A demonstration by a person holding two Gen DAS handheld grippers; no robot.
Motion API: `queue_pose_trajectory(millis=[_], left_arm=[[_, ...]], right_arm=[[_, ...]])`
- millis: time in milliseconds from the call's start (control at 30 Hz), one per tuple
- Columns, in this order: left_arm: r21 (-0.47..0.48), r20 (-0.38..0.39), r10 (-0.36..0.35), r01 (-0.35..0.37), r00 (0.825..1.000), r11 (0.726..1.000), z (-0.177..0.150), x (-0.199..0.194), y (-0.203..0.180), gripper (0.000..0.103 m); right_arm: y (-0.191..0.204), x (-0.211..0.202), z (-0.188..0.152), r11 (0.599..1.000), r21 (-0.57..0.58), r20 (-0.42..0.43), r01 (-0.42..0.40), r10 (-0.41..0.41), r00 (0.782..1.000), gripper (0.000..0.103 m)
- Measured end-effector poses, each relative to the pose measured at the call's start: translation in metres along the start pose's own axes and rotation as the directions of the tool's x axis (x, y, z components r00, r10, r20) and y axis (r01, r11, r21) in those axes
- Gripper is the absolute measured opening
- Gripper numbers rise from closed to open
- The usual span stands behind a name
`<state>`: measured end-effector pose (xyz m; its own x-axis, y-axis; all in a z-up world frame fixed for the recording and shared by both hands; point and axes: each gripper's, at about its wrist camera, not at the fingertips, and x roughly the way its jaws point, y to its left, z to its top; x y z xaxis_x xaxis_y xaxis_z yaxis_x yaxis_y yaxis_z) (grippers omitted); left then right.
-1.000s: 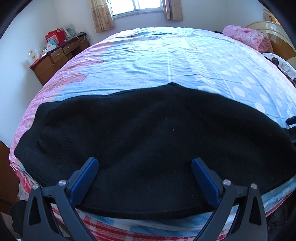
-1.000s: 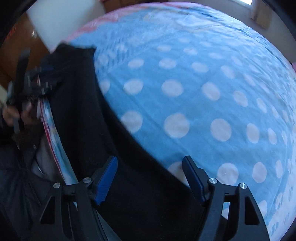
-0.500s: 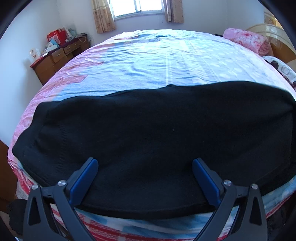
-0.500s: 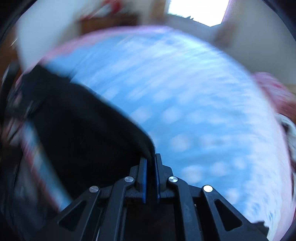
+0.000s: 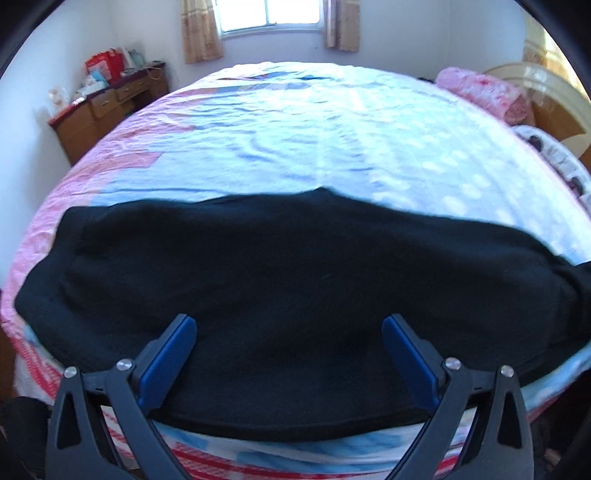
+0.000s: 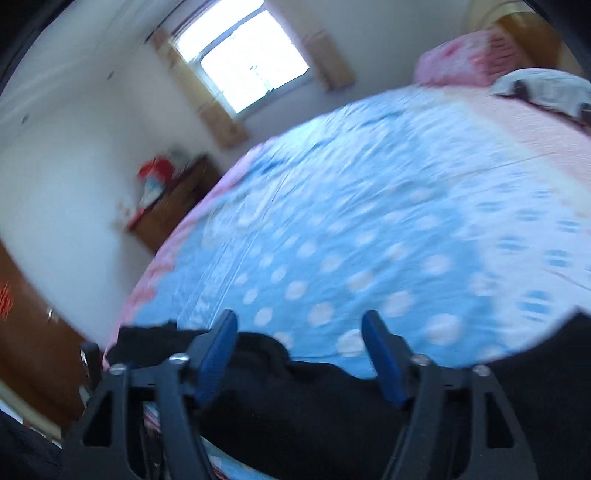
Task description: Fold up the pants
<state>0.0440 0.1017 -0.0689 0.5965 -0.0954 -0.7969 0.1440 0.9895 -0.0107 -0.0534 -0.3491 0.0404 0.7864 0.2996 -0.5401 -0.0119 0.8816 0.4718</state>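
Note:
Black pants (image 5: 295, 295) lie in a wide dark band across the near edge of the bed, their far edge rising to a small peak in the middle. My left gripper (image 5: 288, 328) hovers low over them, open, nothing between its blue pads. In the blurred right wrist view the pants (image 6: 314, 398) lie below and in front of my right gripper (image 6: 299, 328). Its jaws are opening and nothing sits between its blue pads (image 6: 218, 350); only the dotted sheet shows in the gap.
A blue sheet with white dots (image 5: 332, 147) covers the bed, with pink borders at the left. A wooden desk with red bags (image 5: 107, 99) stands at the left wall under a window (image 5: 269, 14). Pink folded bedding (image 5: 484, 92) and a headboard sit at the right.
The right gripper shut on the pants' edge, lifted it, then let go and swung up and rolled toward the room. The raised right part of the pants dropped back flat. The left gripper barely moved.

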Motion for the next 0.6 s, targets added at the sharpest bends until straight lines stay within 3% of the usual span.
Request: queue_pose_trajectory(millis=[67, 100, 167, 200, 267, 300, 333, 400, 467, 533, 600], left_arm=[[0.019, 0.031, -0.065, 0.065, 0.997, 0.998, 0.003, -0.007, -0.010, 0.102], [0.037, 0.050, -0.093, 0.091, 0.994, 0.995, 0.004, -0.011, -0.016, 0.102], [0.095, 0.085, -0.151, 0.143, 0.985, 0.985, 0.006, -0.018, -0.034, 0.102], [0.133, 0.094, -0.175, 0.161, 0.980, 0.978, 0.006, -0.020, -0.043, 0.102], [0.199, 0.095, -0.189, 0.168, 0.977, 0.966, 0.006, -0.023, -0.061, 0.102], [0.224, 0.098, -0.191, 0.165, 0.977, 0.961, 0.005, -0.025, -0.067, 0.102], [0.245, 0.103, -0.199, 0.169, 0.975, 0.955, 0.003, -0.027, -0.073, 0.102], [0.269, 0.110, -0.223, 0.187, 0.969, 0.945, -0.001, -0.033, -0.081, 0.102], [0.266, 0.108, -0.232, 0.197, 0.967, 0.944, -0.003, -0.037, -0.086, 0.102], [0.264, 0.091, -0.242, 0.210, 0.966, 0.941, -0.006, -0.039, -0.089, 0.102], [0.274, 0.093, -0.234, 0.201, 0.968, 0.941, -0.011, -0.044, -0.090, 0.102]], right_arm=[[-0.004, -0.021, -0.013, 0.992, 0.082, -0.025, -0.098, 0.101, 0.995, 0.073], [-0.009, -0.034, -0.019, 0.988, 0.128, -0.032, -0.081, 0.086, 0.996, 0.073], [-0.023, -0.065, -0.034, 0.978, 0.210, 0.044, 0.016, -0.026, 0.999, 0.071], [-0.033, -0.087, -0.040, 0.960, 0.278, 0.128, 0.034, -0.072, 0.989, 0.071], [-0.069, -0.138, -0.059, 0.897, 0.440, 0.263, 0.052, -0.184, 0.947, 0.070], [-0.092, -0.157, -0.066, 0.854, 0.516, 0.298, 0.060, -0.245, 0.923, 0.068], [-0.106, -0.169, -0.073, 0.829, 0.553, 0.291, 0.079, -0.281, 0.914, 0.068], [-0.125, -0.178, -0.086, 0.800, 0.578, 0.210, 0.161, -0.336, 0.918, 0.066], [-0.128, -0.170, -0.099, 0.808, 0.553, 0.166, 0.203, -0.346, 0.923, 0.061], [-0.121, -0.166, -0.105, 0.826, 0.502, 0.183, 0.256, -0.390, 0.902, 0.060], [-0.118, -0.169, -0.105, 0.843, 0.476, 0.211, 0.250, -0.385, 0.898, 0.060]])
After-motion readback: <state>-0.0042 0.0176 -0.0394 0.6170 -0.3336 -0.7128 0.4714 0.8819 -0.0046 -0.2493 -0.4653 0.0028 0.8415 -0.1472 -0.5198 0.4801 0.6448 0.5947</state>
